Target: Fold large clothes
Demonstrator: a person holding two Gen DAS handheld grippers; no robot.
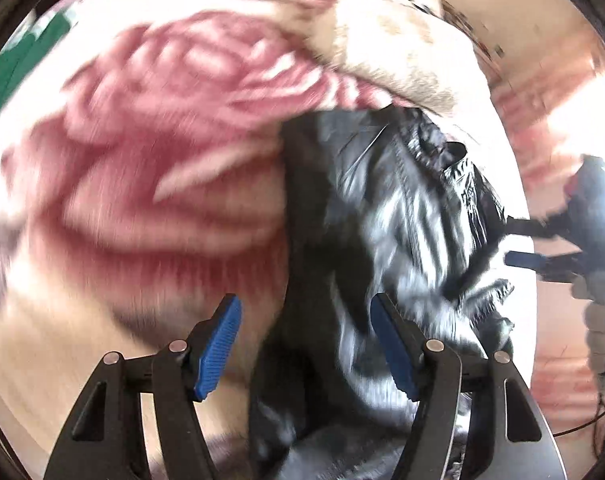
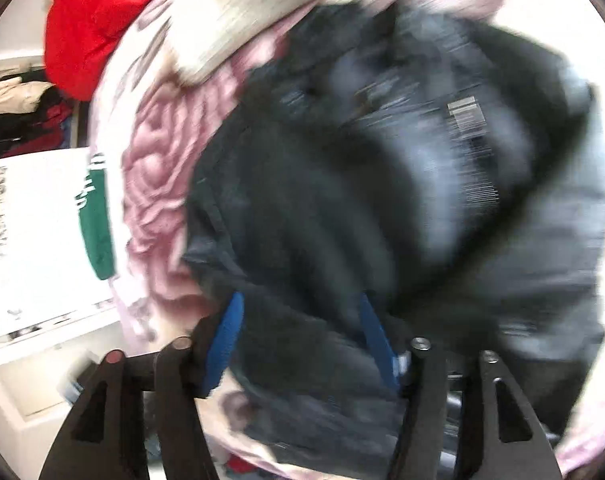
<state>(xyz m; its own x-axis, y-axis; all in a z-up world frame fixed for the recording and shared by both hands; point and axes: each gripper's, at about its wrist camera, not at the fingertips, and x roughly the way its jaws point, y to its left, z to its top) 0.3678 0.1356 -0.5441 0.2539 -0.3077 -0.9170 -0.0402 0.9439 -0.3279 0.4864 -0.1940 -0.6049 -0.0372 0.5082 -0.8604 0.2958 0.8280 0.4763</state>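
Blanket (image 1: 150, 184) with pink roses spreads bare left of the black jacket (image 1: 382, 216), whose left edge runs between the left claw's (image 1: 305, 344) parted fingers. Right claw (image 2: 298, 340) stands apart too, crumpled shiny jacket fabric bunched between its fingers.

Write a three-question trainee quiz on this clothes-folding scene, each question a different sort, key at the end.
1. True or false: the left gripper is clamped shut on the shiny black padded jacket.
2. Multiple choice: the jacket lies on (A) a bare wooden floor, (B) a pink rose-patterned fleece blanket, (C) a metal rack.
3. Fill in: beyond the blanket, top left in the right wrist view, sits a bright ___ garment.

Key: 1 false, its jaws stand open; 2 B; 3 red.
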